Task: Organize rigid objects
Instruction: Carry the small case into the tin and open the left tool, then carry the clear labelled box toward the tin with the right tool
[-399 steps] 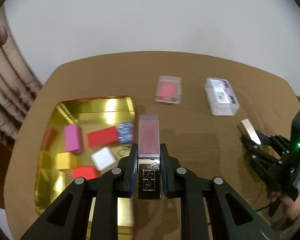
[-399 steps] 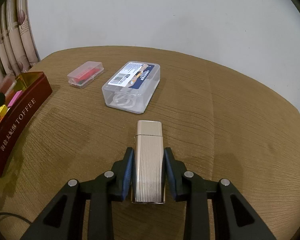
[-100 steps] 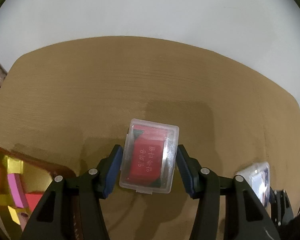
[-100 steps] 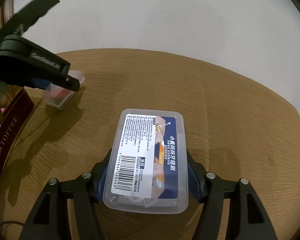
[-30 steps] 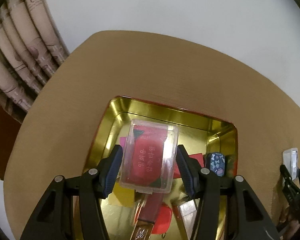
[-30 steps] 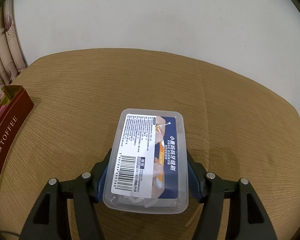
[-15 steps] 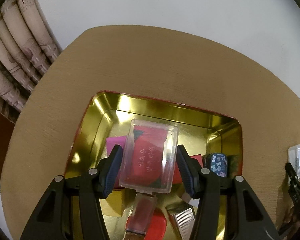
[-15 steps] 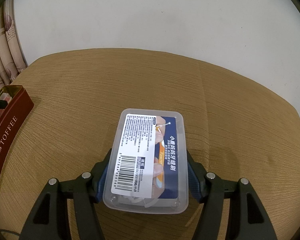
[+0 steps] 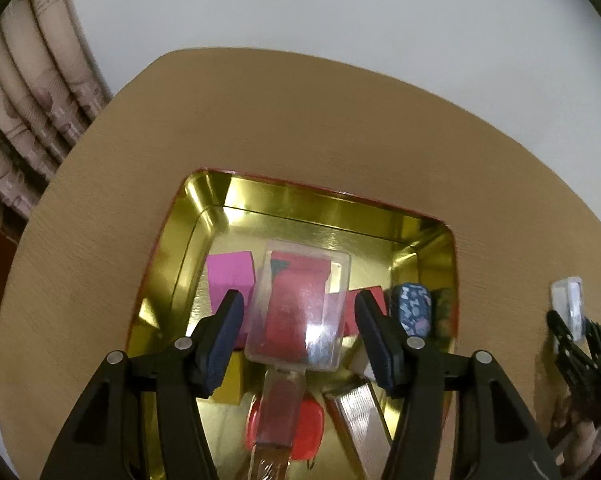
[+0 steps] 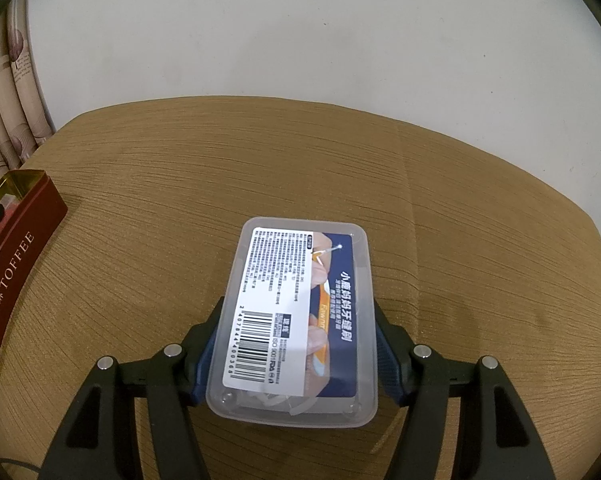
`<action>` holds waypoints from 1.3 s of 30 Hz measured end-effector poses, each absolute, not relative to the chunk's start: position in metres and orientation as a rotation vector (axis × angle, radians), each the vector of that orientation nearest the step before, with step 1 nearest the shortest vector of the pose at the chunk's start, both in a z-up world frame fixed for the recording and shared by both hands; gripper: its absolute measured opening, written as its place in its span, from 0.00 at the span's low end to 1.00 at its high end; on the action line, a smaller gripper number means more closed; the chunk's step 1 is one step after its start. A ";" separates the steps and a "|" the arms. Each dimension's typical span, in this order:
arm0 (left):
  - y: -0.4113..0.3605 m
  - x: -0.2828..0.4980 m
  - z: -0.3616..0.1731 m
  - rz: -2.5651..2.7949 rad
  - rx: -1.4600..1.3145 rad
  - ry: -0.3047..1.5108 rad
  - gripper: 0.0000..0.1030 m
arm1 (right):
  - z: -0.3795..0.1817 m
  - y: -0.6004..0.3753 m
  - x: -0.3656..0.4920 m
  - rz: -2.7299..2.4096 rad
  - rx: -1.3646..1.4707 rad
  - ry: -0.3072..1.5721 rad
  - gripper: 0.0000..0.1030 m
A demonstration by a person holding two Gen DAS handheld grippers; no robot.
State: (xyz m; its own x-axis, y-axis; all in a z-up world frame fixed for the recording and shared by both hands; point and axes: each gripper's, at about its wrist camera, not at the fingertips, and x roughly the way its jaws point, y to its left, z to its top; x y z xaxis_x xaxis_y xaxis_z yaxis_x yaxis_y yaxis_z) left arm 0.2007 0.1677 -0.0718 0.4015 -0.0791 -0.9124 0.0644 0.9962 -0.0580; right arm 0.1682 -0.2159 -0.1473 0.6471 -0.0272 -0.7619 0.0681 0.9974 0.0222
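- The left gripper [image 9: 300, 336] stands wide, a gap showing on each side between its pads and the small clear case [image 9: 298, 308] with a red insert.
- That case lies between the fingers, inside the gold tin [image 9: 300, 208], over a pink block [image 9: 230, 274], a patterned blue piece [image 9: 414, 308] and a ribbed silver lighter [image 9: 358, 412].
- The right gripper [image 10: 296, 350] clamps the labelled plastic box [image 10: 296, 316] above the brown table [image 10: 180, 200]; the tin sits far left.
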 end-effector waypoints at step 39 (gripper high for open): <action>0.214 0.084 -0.025 0.192 0.123 0.837 0.73 | -0.148 -0.214 0.169 -0.055 0.042 0.865 0.63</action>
